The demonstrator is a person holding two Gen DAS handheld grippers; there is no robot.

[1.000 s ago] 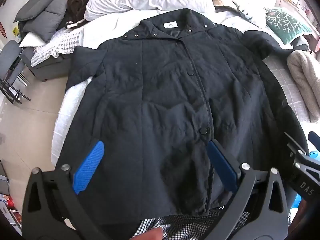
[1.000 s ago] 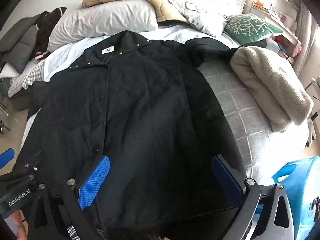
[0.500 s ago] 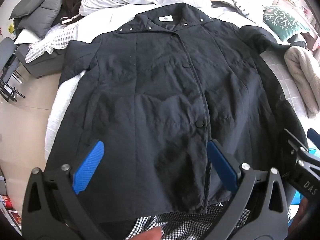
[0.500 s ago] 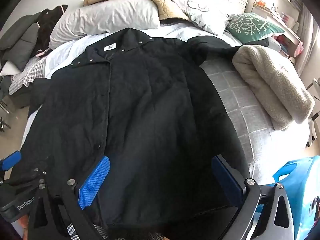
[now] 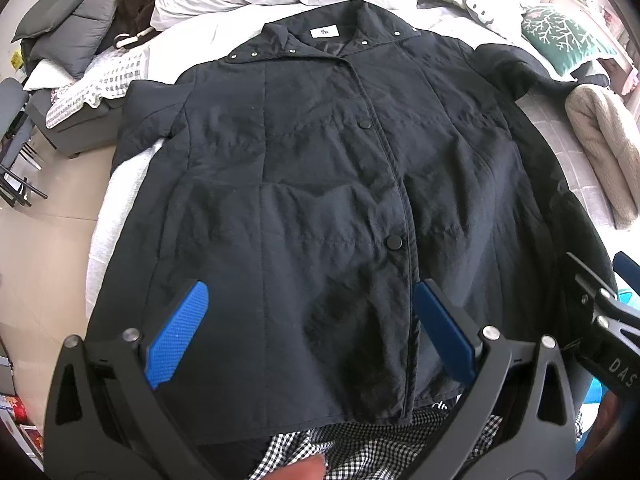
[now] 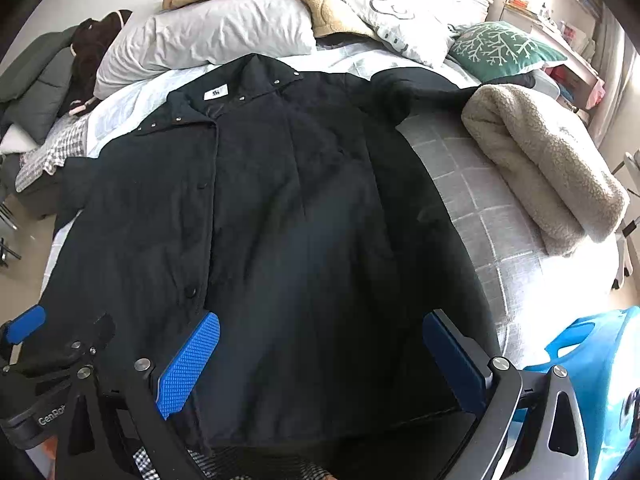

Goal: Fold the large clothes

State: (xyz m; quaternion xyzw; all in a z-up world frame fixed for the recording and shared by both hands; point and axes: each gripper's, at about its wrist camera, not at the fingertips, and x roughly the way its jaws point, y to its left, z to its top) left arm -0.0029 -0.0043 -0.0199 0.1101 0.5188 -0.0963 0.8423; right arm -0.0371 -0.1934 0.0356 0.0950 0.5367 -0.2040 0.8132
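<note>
A large black quilted jacket (image 5: 320, 184) lies flat and front-up on the bed, buttoned, collar at the far end, sleeves out to both sides. It also shows in the right wrist view (image 6: 288, 216). My left gripper (image 5: 312, 332) is open and empty, above the jacket's lower front near the hem. My right gripper (image 6: 320, 360) is open and empty, above the jacket's lower right part. Each gripper shows at the edge of the other's view.
A beige fleece blanket (image 6: 544, 168) lies folded on the bed's right side. Pillows (image 6: 208, 40) and a green cushion (image 6: 504, 48) sit at the head. A blue plastic bin (image 6: 592, 376) stands at the lower right. Checked fabric (image 5: 360, 452) lies below the hem. Floor and a chair (image 5: 12, 128) are left.
Both grippers have drifted slightly over the jacket's hem end; the left view shifted a little. The jacket lies as before and both stay open.
</note>
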